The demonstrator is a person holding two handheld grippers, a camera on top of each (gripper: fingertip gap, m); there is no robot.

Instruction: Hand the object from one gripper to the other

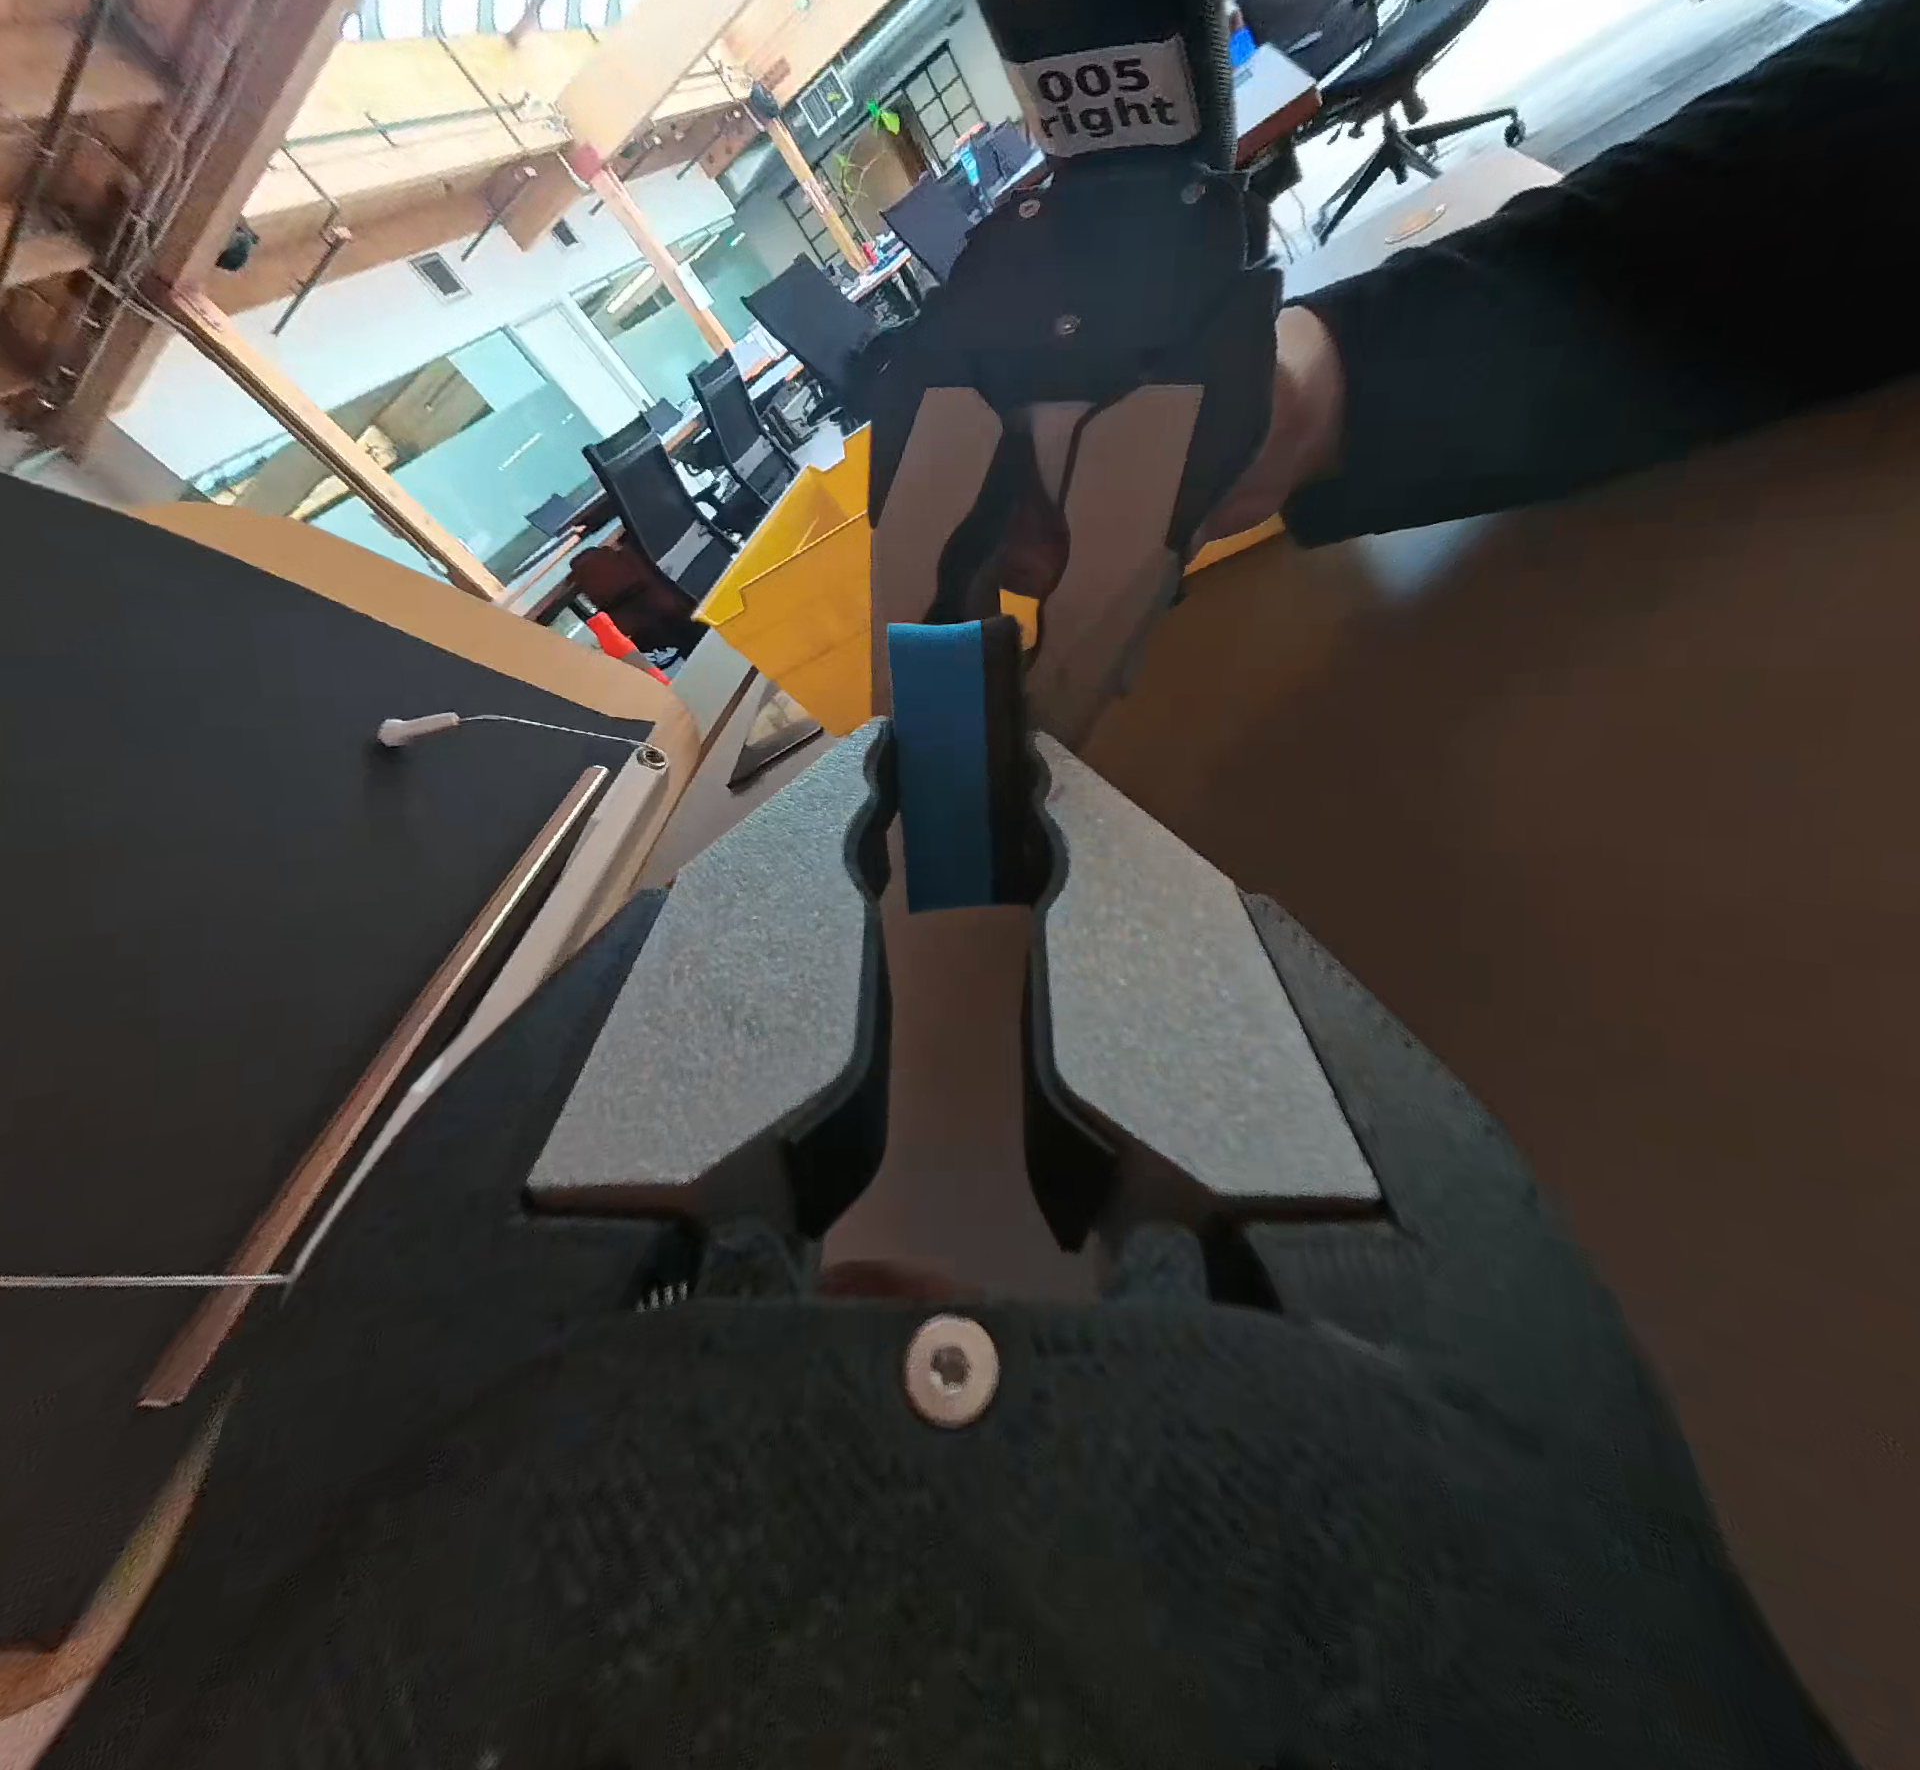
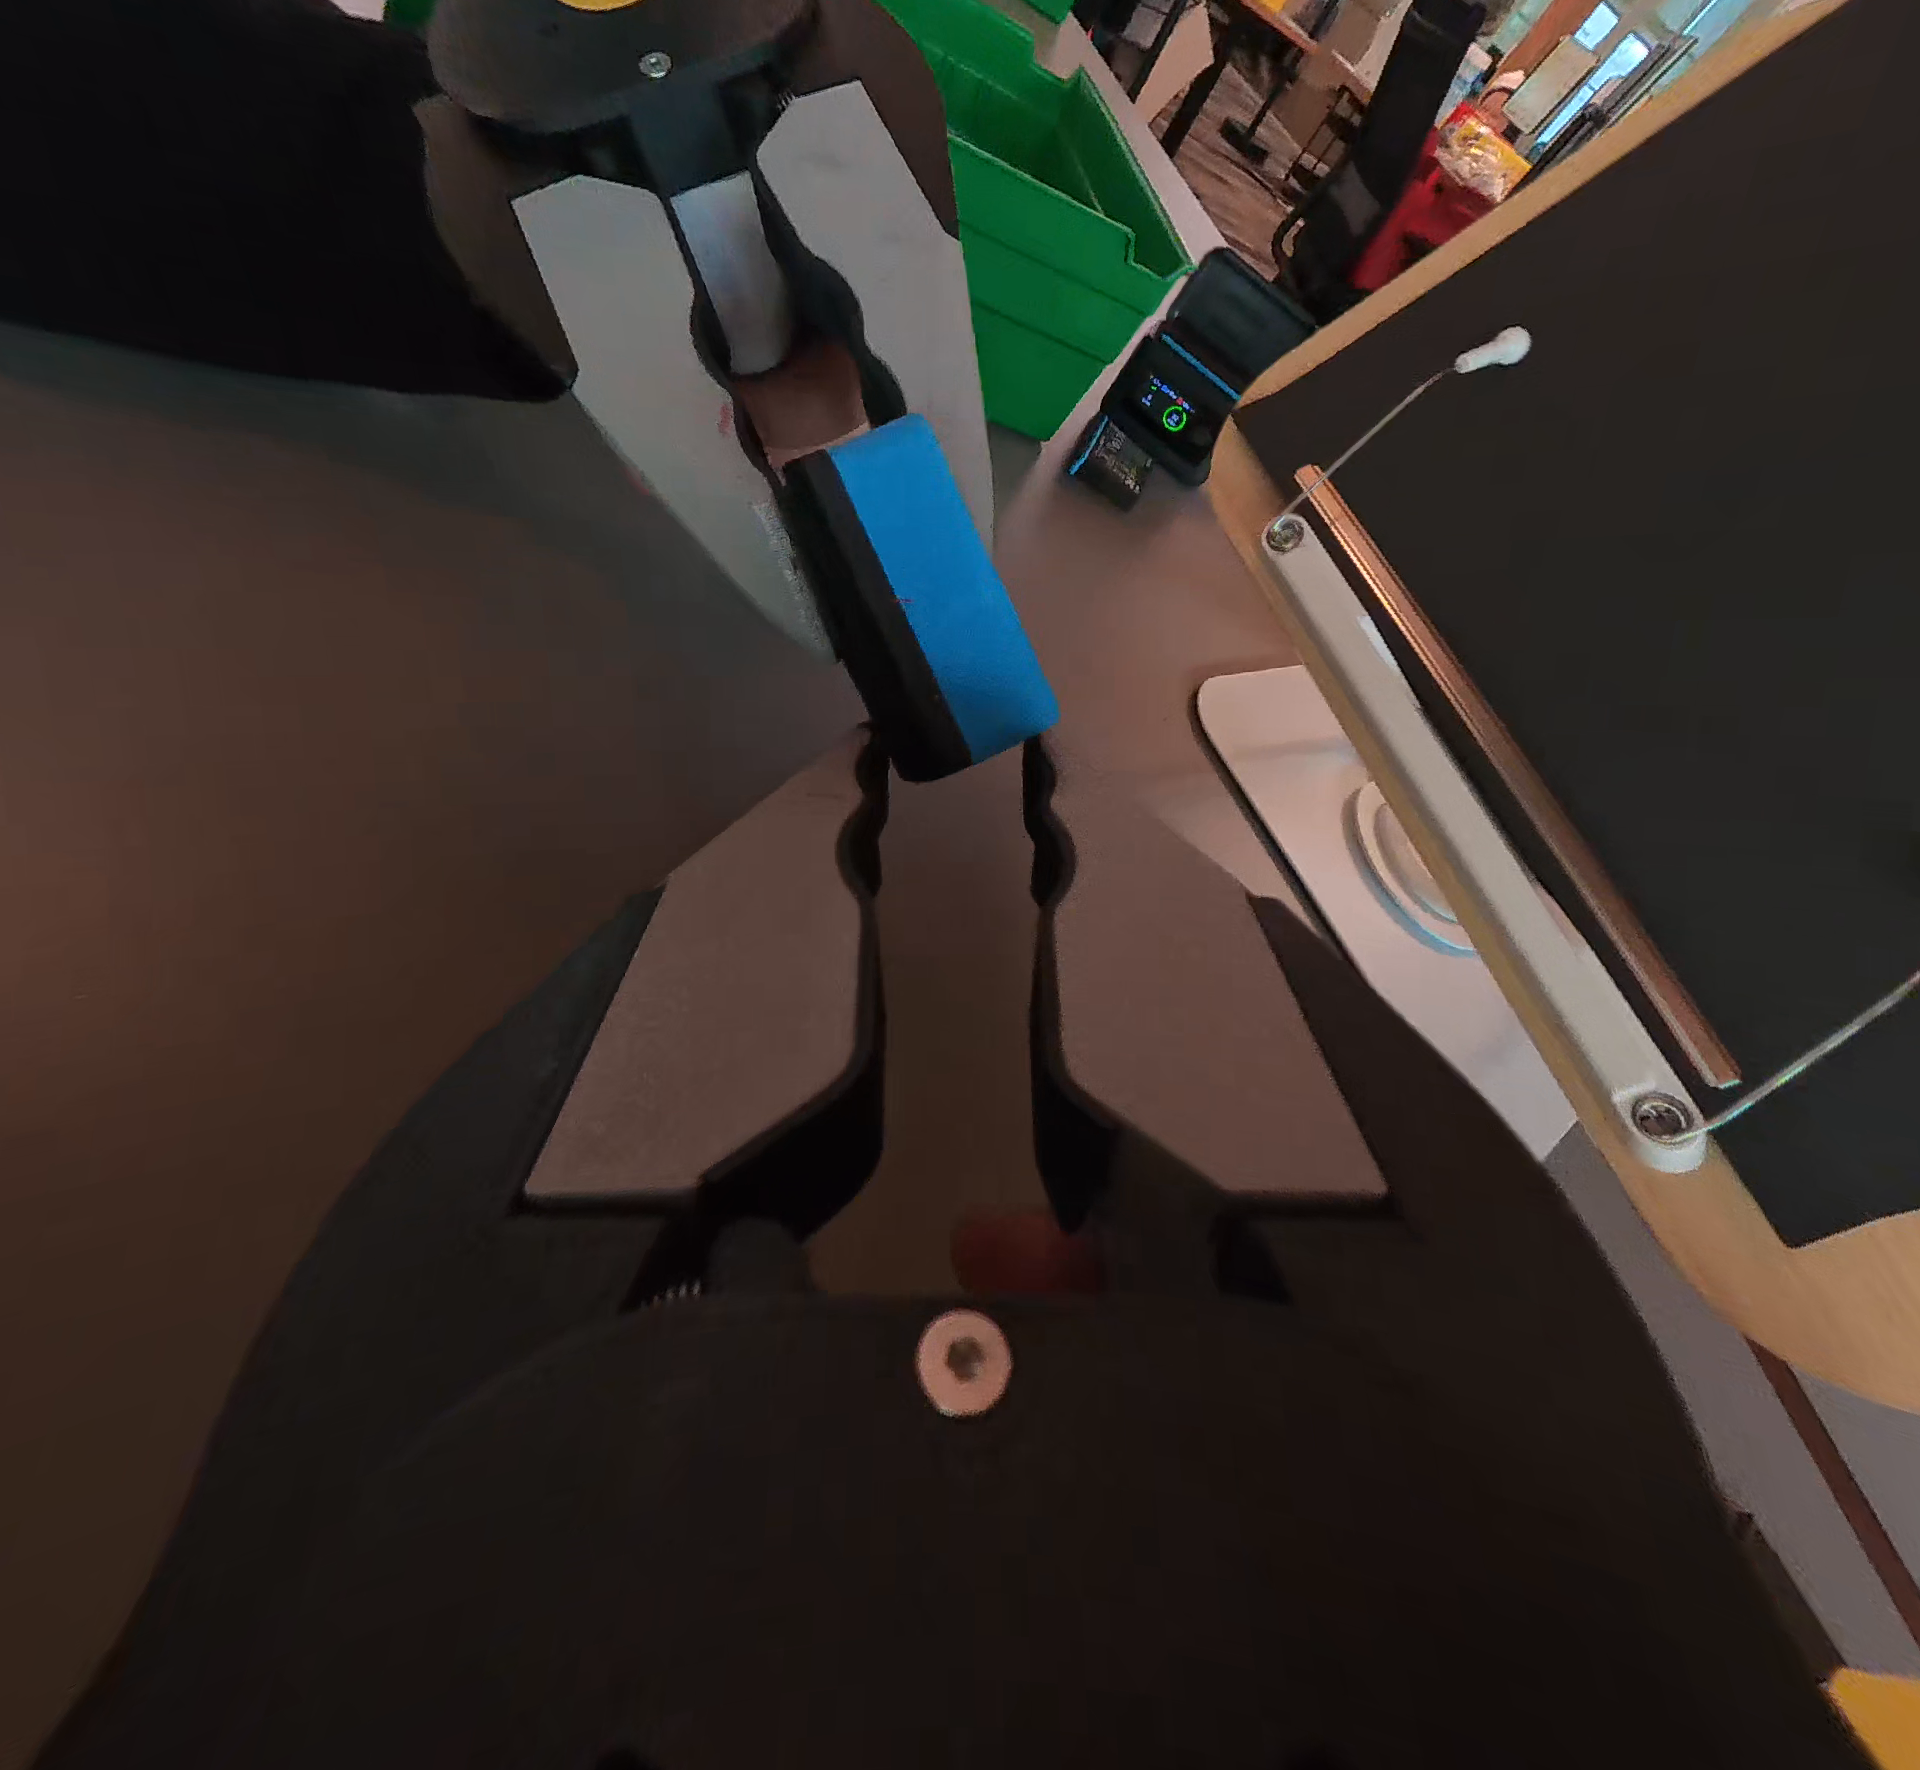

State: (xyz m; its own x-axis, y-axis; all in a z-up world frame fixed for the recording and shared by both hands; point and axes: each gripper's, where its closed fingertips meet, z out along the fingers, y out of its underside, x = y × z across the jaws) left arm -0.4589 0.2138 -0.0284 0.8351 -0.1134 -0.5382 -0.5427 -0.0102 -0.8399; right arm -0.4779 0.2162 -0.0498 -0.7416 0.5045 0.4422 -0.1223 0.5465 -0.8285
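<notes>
The object is an eraser with a blue layer and a black layer (image 1: 951,775). My left gripper (image 1: 961,754) is shut on it, and the eraser runs deep between its fingers. My right gripper (image 1: 987,681) faces it from above, held by a hand in a dark sleeve (image 1: 1558,318). In the right wrist view the eraser (image 2: 925,598) sticks out tilted from my left gripper (image 2: 883,567), which bears a yellow smiley disc. The eraser's near end sits just at the tips of my right gripper (image 2: 956,759). Its jaws stand about one eraser-width apart. Whether they press on it is unclear.
A black panel with a wooden rim (image 1: 260,837) (image 2: 1662,577) stands close beside both grippers, with a thin wire and a white tip on it. A yellow bin (image 1: 800,598), green bins (image 2: 1039,245) and a small black device with a lit screen (image 2: 1174,411) lie behind on the brown table (image 1: 1558,889). My two grippers' fingertips are within a few centimetres of each other.
</notes>
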